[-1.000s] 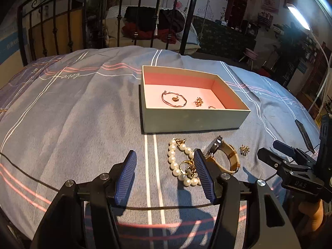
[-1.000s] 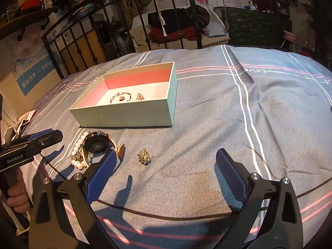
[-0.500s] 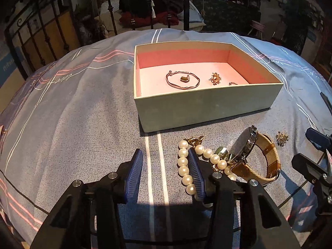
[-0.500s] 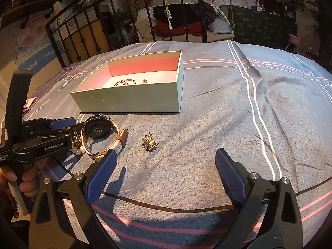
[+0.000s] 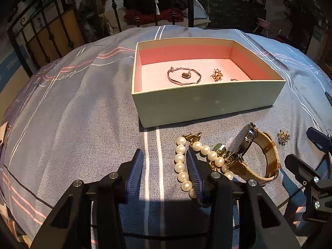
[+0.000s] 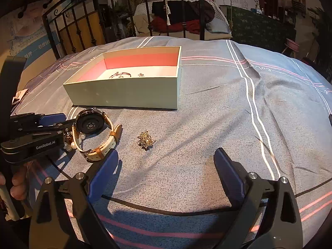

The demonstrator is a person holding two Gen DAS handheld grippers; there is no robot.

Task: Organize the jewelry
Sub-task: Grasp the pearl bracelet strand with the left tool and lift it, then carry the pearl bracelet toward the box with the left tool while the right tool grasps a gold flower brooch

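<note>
A striped grey bedspread [image 6: 207, 114] meets a black iron bedframe [image 6: 83, 20]; clothes [image 5: 153, 8] lie beyond.

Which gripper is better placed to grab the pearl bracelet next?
Left. The left gripper has been closing, with one strand of the white pearl bracelet between its fingers. The right gripper hangs open over bare bedspread.

Black iron bedframe [image 6: 87, 27] behind grey striped bedspread [image 6: 228, 108] — dim, cluttered room.

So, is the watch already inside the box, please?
No, the watch lies on the bedspread in front of the box.
</note>
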